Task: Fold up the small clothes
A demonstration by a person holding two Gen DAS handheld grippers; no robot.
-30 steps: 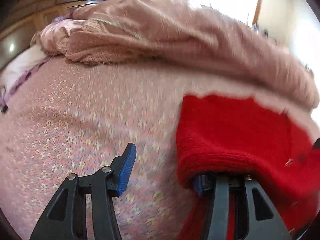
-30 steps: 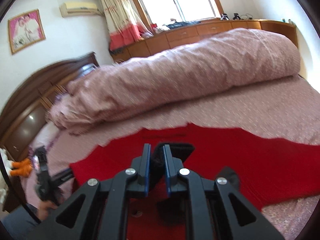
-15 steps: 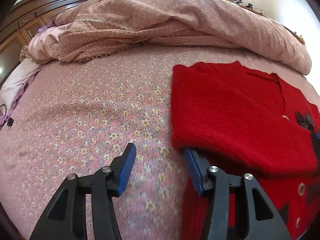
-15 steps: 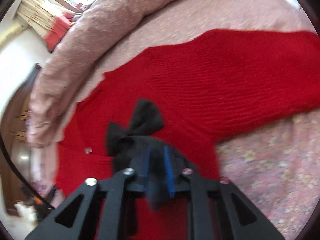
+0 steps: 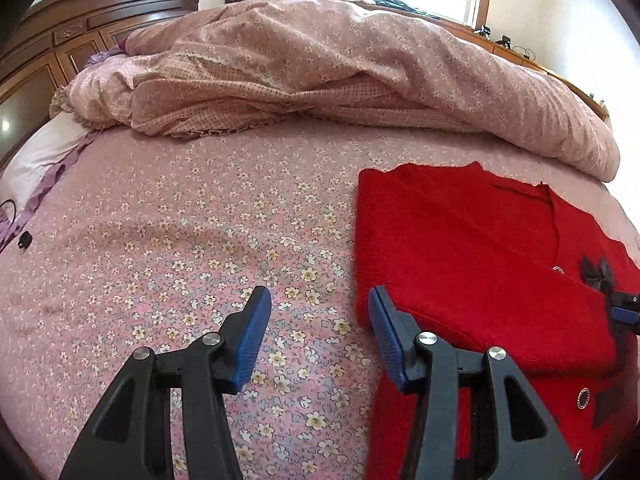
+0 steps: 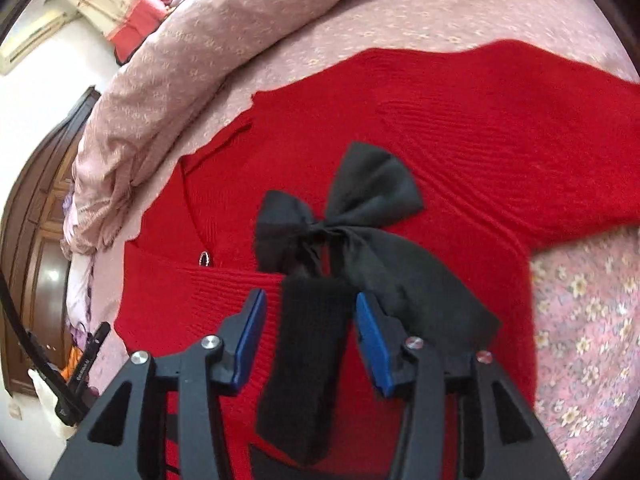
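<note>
A red knitted sweater (image 5: 472, 248) lies flat on the flowered bed sheet (image 5: 180, 240), with one sleeve folded across its chest. My left gripper (image 5: 318, 304) is open just off the sweater's left edge, with only sheet between its fingers. In the right wrist view the sweater (image 6: 460, 128) fills the frame, with a black bow (image 6: 340, 220) at its front. My right gripper (image 6: 310, 300) hangs low over it with its jaws opening. The sleeve's black cuff (image 6: 308, 360) lies loose between the pads, with a gap on each side. The right gripper's tip (image 5: 624, 308) shows at the left wrist view's right edge.
A bunched pink quilt (image 5: 320, 72) runs along the far side of the bed. A dark wooden headboard (image 5: 80, 20) and a white pillow (image 5: 36, 152) are at the left. Bare sheet lies to the left of the sweater.
My left gripper has slid out from under the folded red fabric and backed off. My right gripper has come down onto the sweater and spread its jaws off the black cuff.
</note>
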